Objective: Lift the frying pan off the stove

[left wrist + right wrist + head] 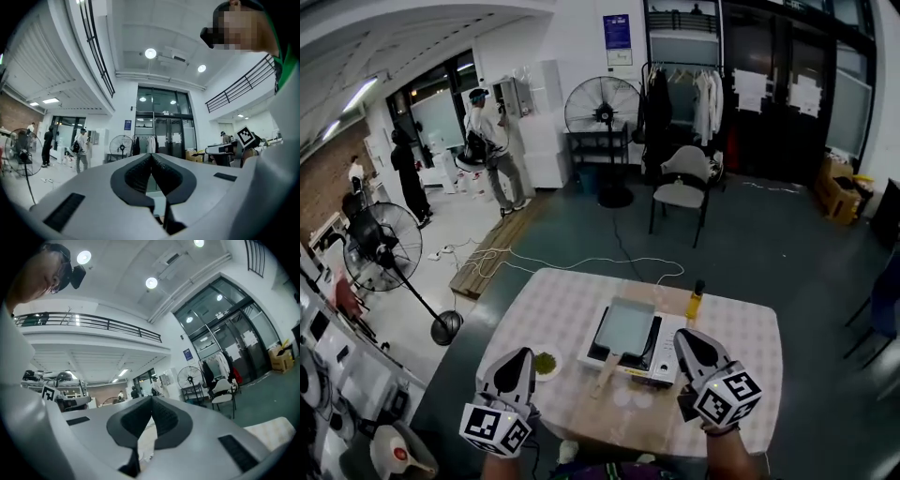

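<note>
While the pan (625, 328) sits flat on the stove (649, 367), nobody's got hold of it. It's a gray rectangular one, and its wooden handle (605, 373) sticks out over the stove's near left corner toward the person. The stove is roughly mid-table (572, 305), on a pale checked cloth.

Left gripper (525, 354) is off to the left of the handle, clear of it, above the table's near left part. Its own view has the two dark pads pressed together at the tips with nothing between them, so it's closed and empty. Right gripper (682, 336) is just beside the stove's right edge. Its pads also meet tip to tip with nothing in there. I can't tell how high either one is off the table. Both gripper views look out across the room and up to the ceiling lights rather than down at the pan.

A small plate (546, 363) with something green on it sits left of the stove, right by the left gripper. A yellow bottle (697, 300) stands upright just past the stove's far right corner.

Further out there's a chair (682, 187) beyond the table, a big fan (602, 108) and a clothes rack (684, 94) behind it, plus another fan (384, 248) and a few people (487, 141) over on the left.
</note>
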Action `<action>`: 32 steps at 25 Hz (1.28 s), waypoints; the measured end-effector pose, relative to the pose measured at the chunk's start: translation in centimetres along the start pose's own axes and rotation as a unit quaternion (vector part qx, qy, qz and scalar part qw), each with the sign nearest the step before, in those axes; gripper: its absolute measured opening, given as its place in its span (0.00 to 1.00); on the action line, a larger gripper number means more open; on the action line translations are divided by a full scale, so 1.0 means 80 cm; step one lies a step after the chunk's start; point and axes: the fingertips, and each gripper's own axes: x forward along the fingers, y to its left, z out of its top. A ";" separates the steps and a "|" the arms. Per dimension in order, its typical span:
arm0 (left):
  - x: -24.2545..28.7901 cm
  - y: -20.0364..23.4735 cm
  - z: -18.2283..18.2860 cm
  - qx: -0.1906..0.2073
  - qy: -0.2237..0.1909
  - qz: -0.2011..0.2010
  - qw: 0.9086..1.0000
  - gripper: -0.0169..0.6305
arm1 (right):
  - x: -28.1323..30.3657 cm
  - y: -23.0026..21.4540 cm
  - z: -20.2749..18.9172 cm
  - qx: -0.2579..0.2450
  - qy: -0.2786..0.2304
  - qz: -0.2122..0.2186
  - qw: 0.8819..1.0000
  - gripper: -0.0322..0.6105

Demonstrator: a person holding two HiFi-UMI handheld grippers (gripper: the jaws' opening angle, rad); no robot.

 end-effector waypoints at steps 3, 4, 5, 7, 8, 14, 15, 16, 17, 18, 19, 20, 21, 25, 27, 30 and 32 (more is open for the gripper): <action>0.040 0.018 -0.005 -0.006 -0.004 -0.036 0.999 0.06 | 0.006 -0.022 0.007 -0.007 -0.015 -0.045 0.999 0.06; 0.051 0.025 -0.004 -0.008 -0.005 -0.047 0.999 0.06 | 0.009 -0.025 0.009 -0.011 -0.020 -0.060 0.998 0.06; 0.060 0.034 -0.005 -0.009 -0.006 -0.059 0.998 0.06 | 0.013 -0.026 0.010 -0.015 -0.025 -0.073 0.997 0.06; 0.074 0.055 -0.006 -0.011 -0.009 -0.083 0.996 0.06 | 0.025 -0.021 0.012 -0.025 -0.035 -0.094 0.995 0.06; 0.080 0.067 -0.006 -0.012 -0.011 -0.090 0.996 0.06 | 0.031 -0.016 0.014 -0.032 -0.041 -0.101 0.994 0.06; 0.105 0.122 -0.014 -0.014 -0.013 -0.117 0.993 0.06 | 0.066 0.013 0.018 -0.062 -0.059 -0.130 0.988 0.07; 0.110 0.128 -0.019 -0.014 -0.011 -0.122 0.992 0.06 | 0.072 0.017 0.016 -0.065 -0.059 -0.129 0.988 0.09; 0.114 0.132 -0.024 -0.017 -0.008 -0.127 0.992 0.06 | 0.076 0.021 0.014 -0.065 -0.057 -0.130 0.988 0.13; 0.118 0.135 -0.029 -0.022 -0.006 -0.132 0.991 0.06 | 0.079 0.023 0.011 -0.063 -0.056 -0.132 0.988 0.21; 0.121 0.136 -0.034 -0.026 -0.005 -0.138 0.990 0.06 | 0.081 0.023 0.009 -0.062 -0.056 -0.135 0.987 0.30; 0.125 0.136 -0.037 -0.029 -0.006 -0.144 0.989 0.06 | 0.082 0.023 0.008 -0.061 -0.058 -0.137 0.987 0.40; 0.129 0.136 -0.040 -0.030 -0.007 -0.149 0.988 0.06 | 0.083 0.022 0.007 -0.062 -0.062 -0.139 0.986 0.51; 0.133 0.136 -0.043 -0.030 -0.009 -0.153 0.988 0.06 | 0.084 0.020 0.006 -0.064 -0.064 -0.142 0.986 0.60; 0.145 0.129 -0.056 -0.036 -0.013 -0.178 0.983 0.06 | 0.087 0.019 -0.006 -0.073 -0.050 -0.158 0.983 0.90; 0.148 0.125 -0.061 -0.037 -0.016 -0.195 0.980 0.06 | 0.090 0.020 -0.015 -0.078 -0.039 -0.168 0.982 0.93; 0.148 0.121 -0.073 -0.045 -0.015 -0.210 0.977 0.06 | 0.097 0.018 -0.033 -0.081 -0.021 -0.180 0.980 0.96; 0.148 0.124 -0.078 -0.048 -0.014 -0.213 0.976 0.06 | 0.106 0.015 -0.050 -0.079 -0.001 -0.188 0.979 0.96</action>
